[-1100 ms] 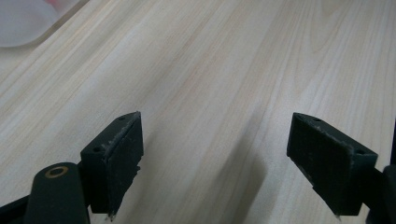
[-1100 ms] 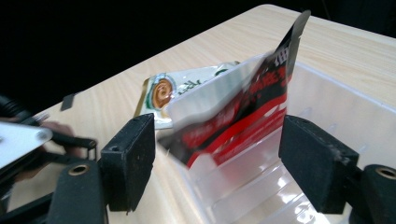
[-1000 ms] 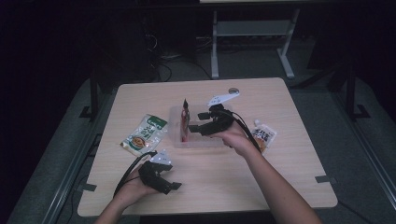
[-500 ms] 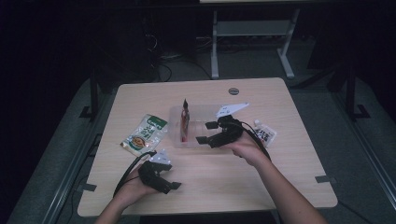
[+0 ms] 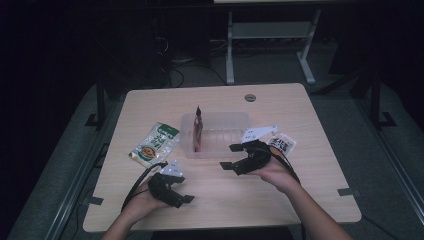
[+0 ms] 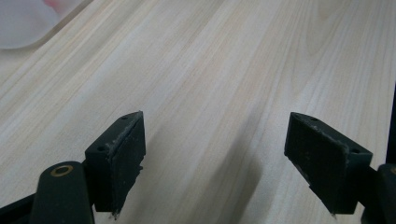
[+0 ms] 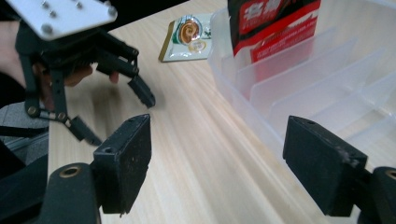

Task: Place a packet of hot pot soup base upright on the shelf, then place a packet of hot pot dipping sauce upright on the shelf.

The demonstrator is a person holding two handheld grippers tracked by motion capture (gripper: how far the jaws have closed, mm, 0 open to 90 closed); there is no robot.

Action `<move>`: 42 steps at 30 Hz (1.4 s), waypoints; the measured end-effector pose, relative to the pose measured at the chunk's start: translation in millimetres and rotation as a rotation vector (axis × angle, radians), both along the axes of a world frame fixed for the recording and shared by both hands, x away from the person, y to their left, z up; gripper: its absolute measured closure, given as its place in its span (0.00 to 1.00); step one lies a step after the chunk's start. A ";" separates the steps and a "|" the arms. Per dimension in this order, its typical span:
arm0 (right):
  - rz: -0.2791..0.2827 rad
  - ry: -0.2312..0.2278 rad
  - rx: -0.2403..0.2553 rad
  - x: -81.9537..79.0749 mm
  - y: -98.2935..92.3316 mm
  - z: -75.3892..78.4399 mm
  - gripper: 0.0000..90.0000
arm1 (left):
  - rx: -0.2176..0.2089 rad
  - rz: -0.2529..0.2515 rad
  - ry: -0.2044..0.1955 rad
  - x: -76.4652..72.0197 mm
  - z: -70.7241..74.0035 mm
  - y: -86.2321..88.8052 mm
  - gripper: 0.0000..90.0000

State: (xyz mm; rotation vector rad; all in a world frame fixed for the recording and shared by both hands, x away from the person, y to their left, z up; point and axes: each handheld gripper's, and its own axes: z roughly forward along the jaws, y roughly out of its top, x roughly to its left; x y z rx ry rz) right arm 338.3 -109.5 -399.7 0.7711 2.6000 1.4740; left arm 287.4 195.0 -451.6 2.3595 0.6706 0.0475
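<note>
A clear plastic bin (image 5: 225, 122) with dividers stands mid-table. One red packet (image 5: 198, 131) stands upright in its left end. My right gripper (image 5: 228, 156) hovers just in front of the bin's near wall, open and holding nothing. From the right gripper view, its jaws (image 7: 217, 163) frame bare wood beside the bin (image 7: 299, 93), with the red packet (image 7: 273, 23) beyond. My left gripper (image 5: 184, 192) rests near the front left of the table, open and empty. In its own view the jaws (image 6: 215, 163) stand wide over bare wood.
A green packet (image 5: 155, 142) lies flat left of the bin, also seen from the right gripper (image 7: 187, 35). A white-and-black packet (image 5: 282, 144) lies right of the bin, behind my right hand. The left gripper (image 7: 116, 88) appears in the right gripper view.
My right gripper has drawn back from the red packet, moving right and toward the person along the bin's near side. The packet stays standing in the bin. The left gripper has not moved.
</note>
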 end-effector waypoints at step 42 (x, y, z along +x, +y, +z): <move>-0.364 0.047 -0.131 6.5 -123.2 -46.3 0.32 | 0.019 -0.012 0.004 0.1 -1.5 -2.4 0.23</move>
